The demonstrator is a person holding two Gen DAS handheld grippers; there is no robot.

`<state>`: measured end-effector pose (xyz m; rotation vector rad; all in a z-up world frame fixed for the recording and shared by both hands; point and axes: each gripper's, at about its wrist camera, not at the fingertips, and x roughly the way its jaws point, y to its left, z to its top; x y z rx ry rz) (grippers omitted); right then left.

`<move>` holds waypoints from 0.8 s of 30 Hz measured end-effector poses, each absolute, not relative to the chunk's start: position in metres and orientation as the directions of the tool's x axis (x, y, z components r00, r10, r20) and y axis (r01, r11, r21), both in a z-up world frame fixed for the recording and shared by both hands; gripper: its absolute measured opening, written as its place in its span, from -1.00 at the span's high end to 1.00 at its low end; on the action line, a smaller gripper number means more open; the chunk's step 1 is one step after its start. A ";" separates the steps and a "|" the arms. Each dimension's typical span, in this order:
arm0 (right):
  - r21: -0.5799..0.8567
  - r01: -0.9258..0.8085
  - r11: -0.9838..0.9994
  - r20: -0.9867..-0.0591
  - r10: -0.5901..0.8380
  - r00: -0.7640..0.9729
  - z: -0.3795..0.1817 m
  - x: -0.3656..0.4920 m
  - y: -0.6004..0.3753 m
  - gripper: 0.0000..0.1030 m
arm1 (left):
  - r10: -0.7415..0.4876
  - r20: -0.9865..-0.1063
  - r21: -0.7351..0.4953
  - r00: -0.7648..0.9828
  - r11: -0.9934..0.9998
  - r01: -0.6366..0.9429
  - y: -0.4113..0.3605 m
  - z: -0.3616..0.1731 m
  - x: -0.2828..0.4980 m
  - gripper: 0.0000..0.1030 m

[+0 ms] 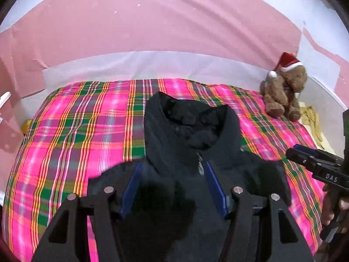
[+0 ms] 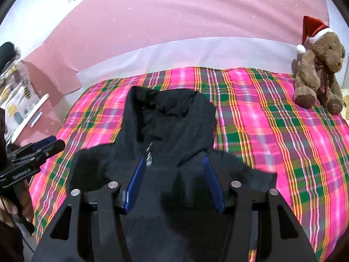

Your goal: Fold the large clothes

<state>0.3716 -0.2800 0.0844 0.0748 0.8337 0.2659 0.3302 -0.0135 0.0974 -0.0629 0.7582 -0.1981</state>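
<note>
Jacket (image 1: 187, 152): dark hooded one, lying zip-up on the plaid bedspread (image 1: 72, 131), hood towards the wall.
Left gripper (image 1: 172, 187): fingers apart, hovering, holding nothing.
Right gripper (image 2: 174, 185): likewise apart, empty.
Progress: I judge folding barely begun (sleeves' lie unclear).

Black hoodie (image 2: 165, 131) on plaid bedspread (image 2: 272, 131)

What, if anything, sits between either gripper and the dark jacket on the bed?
Nothing visible does. The left gripper and right gripper both hang open directly over the jacket. The teddy bear sits off at the bed's far right corner, apart from it.
</note>
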 end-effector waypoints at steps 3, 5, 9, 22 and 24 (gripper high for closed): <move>0.156 -0.189 0.970 -0.738 0.241 0.630 0.075 0.407 -0.281 -0.08 | -0.192 -0.699 -0.130 0.689 0.981 0.141 -0.016 0.088 0.369 -0.21; 0.151 -0.179 0.972 -0.753 0.230 0.617 0.068 0.429 -0.282 -0.08 | -0.185 -0.713 -0.126 0.677 0.983 0.135 -0.020 0.078 0.395 -0.21; 0.139 -0.178 0.974 -0.771 0.219 0.599 0.057 0.470 -0.280 -0.08 | -0.149 -0.741 -0.107 0.655 0.989 0.103 -0.026 0.056 0.442 -0.21; 0.096 -0.137 0.986 -0.833 0.155 0.531 -0.007 0.561 -0.274 0.14 | -0.097 -0.787 -0.109 0.610 0.994 0.017 -0.034 -0.008 0.536 0.18; 0.108 -0.128 0.986 -0.828 0.161 0.537 -0.007 0.560 -0.277 0.74 | -0.106 -0.795 -0.116 0.598 0.993 0.022 -0.035 -0.015 0.540 0.76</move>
